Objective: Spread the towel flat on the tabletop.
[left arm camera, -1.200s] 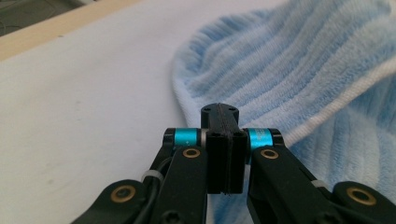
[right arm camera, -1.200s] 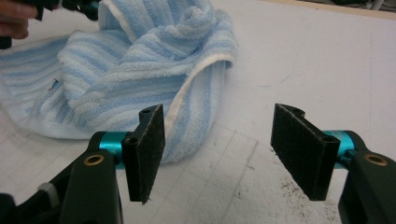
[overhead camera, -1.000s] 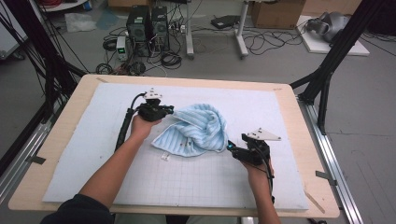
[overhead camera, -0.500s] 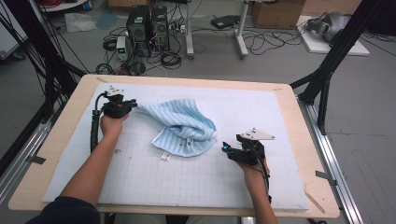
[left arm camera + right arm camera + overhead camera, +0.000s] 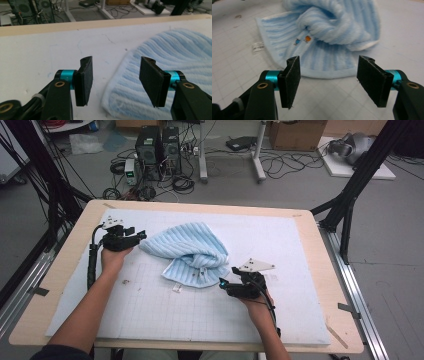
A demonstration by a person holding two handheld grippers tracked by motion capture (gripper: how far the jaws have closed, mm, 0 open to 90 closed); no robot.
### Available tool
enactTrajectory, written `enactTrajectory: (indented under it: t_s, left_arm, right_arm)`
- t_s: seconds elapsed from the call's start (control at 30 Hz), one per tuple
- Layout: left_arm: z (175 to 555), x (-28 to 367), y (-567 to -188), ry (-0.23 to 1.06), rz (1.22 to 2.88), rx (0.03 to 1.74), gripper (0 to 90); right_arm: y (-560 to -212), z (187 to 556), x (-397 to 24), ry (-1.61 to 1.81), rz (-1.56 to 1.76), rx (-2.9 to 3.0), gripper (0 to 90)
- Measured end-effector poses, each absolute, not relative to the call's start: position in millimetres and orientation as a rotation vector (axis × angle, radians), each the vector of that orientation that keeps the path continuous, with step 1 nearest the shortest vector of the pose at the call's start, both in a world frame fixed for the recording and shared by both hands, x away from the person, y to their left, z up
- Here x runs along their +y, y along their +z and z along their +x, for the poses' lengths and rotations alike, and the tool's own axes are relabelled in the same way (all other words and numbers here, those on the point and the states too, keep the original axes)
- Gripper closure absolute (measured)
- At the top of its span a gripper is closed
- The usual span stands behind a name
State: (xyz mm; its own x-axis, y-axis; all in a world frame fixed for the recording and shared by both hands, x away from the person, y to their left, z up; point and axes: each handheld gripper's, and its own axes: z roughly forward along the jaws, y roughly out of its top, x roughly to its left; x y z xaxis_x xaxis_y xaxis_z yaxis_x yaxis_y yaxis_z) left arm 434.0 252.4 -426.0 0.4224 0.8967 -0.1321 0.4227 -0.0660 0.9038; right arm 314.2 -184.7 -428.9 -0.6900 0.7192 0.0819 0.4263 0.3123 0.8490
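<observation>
1. The left gripper (image 5: 141, 236) has just been opening. One second ago it was clenched on the towel near the middle of the mat; now its jaws stand apart at the far left corner of the towel (image 5: 187, 252), and the pads press on nothing. In the left gripper view the towel edge (image 5: 160, 82) lies under and just beside the right pad, so the cloth is released there.

2. Compared with one second ago, the towel is pulled out toward the left side of the table (image 5: 330, 290). I judge that the left hand has finished one stretch of the cloth and has let go of that corner.

3. The right gripper (image 5: 223, 286) has come nearer to the near edge of the towel. Its jaws are apart and empty; in the right gripper view the hem (image 5: 329, 72) lies just beyond the pads. I judge that this hand prepares the next grasp.

4. The towel is light blue with ribs. It lies in the middle of the white grid mat (image 5: 150, 310), still bunched and rolled over itself on the right part. A small white label (image 5: 258, 47) sticks out at its edge, and two small coloured marks (image 5: 302, 40) show on it.
</observation>
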Motion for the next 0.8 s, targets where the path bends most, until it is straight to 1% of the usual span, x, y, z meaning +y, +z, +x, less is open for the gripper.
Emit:
enactTrajectory:
  t_s: [0.13,0.27,0.3,0.37,0.4,0.47,0.5,0.6,0.8]
  left_arm:
    - [426,255,-428,0.584,1.680,1.130,44.7]
    - [422,256,-426,0.569,1.680,1.119,44.7]
    - [421,255,-424,0.566,1.681,1.112,44.7]
    - [420,255,-423,0.572,1.680,1.103,44.7]
    - [419,254,-422,0.569,1.680,1.099,44.7]
    - [419,254,-422,0.566,1.686,1.099,44.7]
    - [419,254,-422,0.562,1.689,1.100,44.7]
    - [417,253,-425,0.564,1.693,1.095,44.8]
    - [413,253,-435,0.543,1.722,1.098,44.8]
  right_arm:
    - [-432,315,-168,1.339,0.940,2.358,41.3]
    - [-444,325,-142,1.260,0.901,2.453,41.9]
    - [-447,328,-136,1.232,0.897,2.471,43.5]
    - [-450,331,-125,1.147,0.859,2.496,52.2]
    - [-449,332,-124,1.150,0.842,2.503,62.9]
    - [-449,331,-122,1.164,0.831,2.523,76.8]
    - [-449,331,-123,1.181,0.822,2.535,81.4]
    - [-448,328,-127,1.265,0.783,2.651,82.1]
    - [-449,307,-133,1.388,0.642,2.811,82.0]
